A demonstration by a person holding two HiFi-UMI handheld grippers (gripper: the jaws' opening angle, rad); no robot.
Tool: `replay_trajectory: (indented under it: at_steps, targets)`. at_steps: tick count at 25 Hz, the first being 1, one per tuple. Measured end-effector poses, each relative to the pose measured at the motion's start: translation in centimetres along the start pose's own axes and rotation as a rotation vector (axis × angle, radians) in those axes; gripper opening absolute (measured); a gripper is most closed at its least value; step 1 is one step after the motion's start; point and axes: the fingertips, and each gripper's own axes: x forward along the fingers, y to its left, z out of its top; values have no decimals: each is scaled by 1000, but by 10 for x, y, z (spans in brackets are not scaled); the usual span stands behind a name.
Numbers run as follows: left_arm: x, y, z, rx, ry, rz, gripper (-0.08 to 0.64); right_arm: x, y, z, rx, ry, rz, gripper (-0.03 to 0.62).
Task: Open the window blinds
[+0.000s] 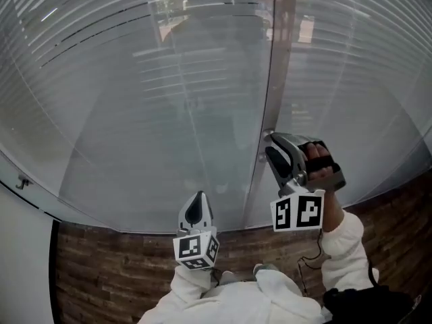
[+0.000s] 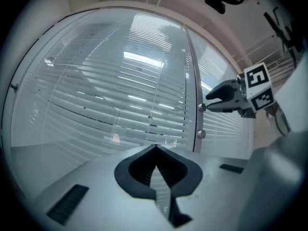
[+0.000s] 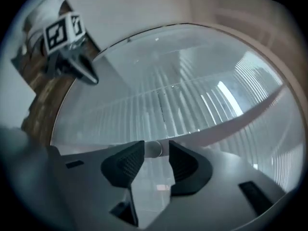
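Observation:
Horizontal slat blinds (image 1: pixel 169 79) hang behind glass panes, split by an upright frame post (image 1: pixel 270 79). On that post sit two small round metal knobs, an upper knob (image 2: pixel 202 107) and a lower knob (image 2: pixel 200 134). My right gripper (image 1: pixel 268 144) is at the post. In the right gripper view its jaws (image 3: pixel 156 148) stand apart with a knob (image 3: pixel 153 149) between them, and a little slack shows beside it. My left gripper (image 1: pixel 197 208) hangs lower, left of the post and short of the glass. Its jaws (image 2: pixel 155 149) meet at the tips with nothing held.
A brick-patterned surface (image 1: pixel 101 268) runs below the glass. A white wall (image 1: pixel 20 262) stands at the far left, with a small bracket (image 1: pixel 23 181) on the frame edge. The person's white sleeves (image 1: pixel 337 241) fill the bottom of the head view.

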Motion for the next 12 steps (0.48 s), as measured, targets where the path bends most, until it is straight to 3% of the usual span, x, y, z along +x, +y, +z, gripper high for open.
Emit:
replay_trajectory:
  at_steps: [2, 5, 12]
  targets:
    - [-1, -4, 1, 1, -2, -2, 2, 12, 6, -5, -179, 57, 51, 147]
    - [-7, -5, 0, 3, 2, -2, 1, 22, 10, -10, -333, 139, 72, 147]
    - [-19, 11, -4, 4, 17, 46, 2, 29, 7, -21, -458, 229, 11, 138]
